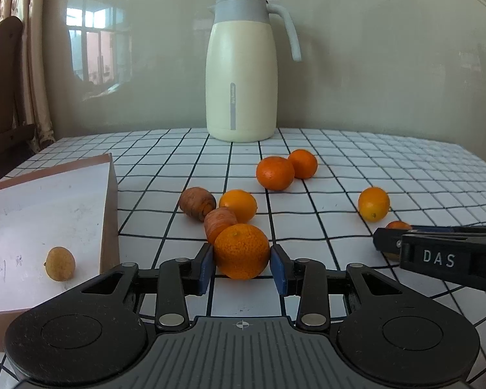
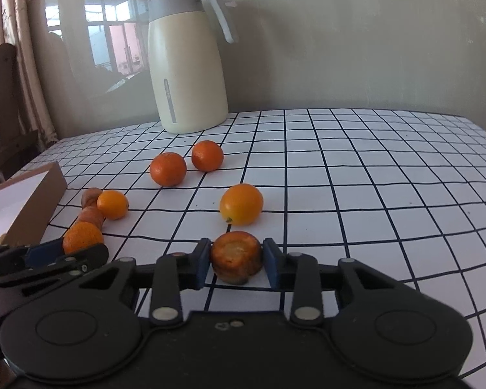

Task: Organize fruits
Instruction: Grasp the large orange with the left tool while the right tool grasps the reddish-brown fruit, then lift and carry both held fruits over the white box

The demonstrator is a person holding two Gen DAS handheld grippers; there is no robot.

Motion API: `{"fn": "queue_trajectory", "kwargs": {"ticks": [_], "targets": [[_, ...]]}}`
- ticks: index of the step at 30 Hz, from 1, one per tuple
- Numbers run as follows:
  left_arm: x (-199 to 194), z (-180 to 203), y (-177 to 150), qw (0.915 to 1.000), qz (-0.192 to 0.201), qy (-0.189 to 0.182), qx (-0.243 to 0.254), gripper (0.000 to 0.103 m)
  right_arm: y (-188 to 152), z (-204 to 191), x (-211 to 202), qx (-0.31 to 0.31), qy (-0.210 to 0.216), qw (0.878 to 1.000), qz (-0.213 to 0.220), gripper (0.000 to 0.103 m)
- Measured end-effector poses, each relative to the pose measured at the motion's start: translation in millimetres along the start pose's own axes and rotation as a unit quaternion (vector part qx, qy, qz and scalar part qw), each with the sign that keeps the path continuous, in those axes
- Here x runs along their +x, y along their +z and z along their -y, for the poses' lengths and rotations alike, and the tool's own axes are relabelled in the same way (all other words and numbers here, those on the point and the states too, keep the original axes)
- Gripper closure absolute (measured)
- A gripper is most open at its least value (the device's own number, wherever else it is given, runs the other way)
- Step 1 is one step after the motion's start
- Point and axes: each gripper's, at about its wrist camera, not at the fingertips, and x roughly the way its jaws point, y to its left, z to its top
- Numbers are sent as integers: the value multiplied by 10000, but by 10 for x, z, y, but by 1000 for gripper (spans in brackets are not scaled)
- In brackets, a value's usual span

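My left gripper (image 1: pixel 242 261) is shut on a bumpy mandarin (image 1: pixel 242 251), its blue pads pressed on both sides, low over the checked tablecloth (image 1: pixel 307 220). My right gripper (image 2: pixel 236 264) is shut on a stubby carrot piece (image 2: pixel 236 259), cut end facing the camera. In the left wrist view the right gripper (image 1: pixel 385 243) reaches in from the right, with the carrot piece (image 1: pixel 398 225) mostly hidden behind it. In the right wrist view the left gripper (image 2: pixel 66 253) holds its mandarin (image 2: pixel 82 236) at the lower left.
A brown box (image 1: pixel 110 194) with a white inside stands at the left and holds one small yellowish fruit (image 1: pixel 60 264). Loose on the cloth: two carrot pieces (image 1: pixel 197 202), two mandarins (image 1: pixel 275 172), two smooth orange fruits (image 1: pixel 373 203). A cream jug (image 1: pixel 241 74) stands at the back; a chair (image 1: pixel 3 97) far left.
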Motion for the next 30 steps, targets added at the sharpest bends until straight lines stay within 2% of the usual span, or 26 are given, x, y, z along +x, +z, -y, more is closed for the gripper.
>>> {"fn": "queue_trajectory", "kwargs": {"ticks": [11, 30], "targets": [[15, -15, -21, 9999, 12, -27, -137, 66, 0, 65, -143, 138, 169, 9996, 179, 77], [-306, -102, -19, 9996, 220, -157, 77, 66, -9, -31, -453, -86, 431, 9985, 318, 77]]}}
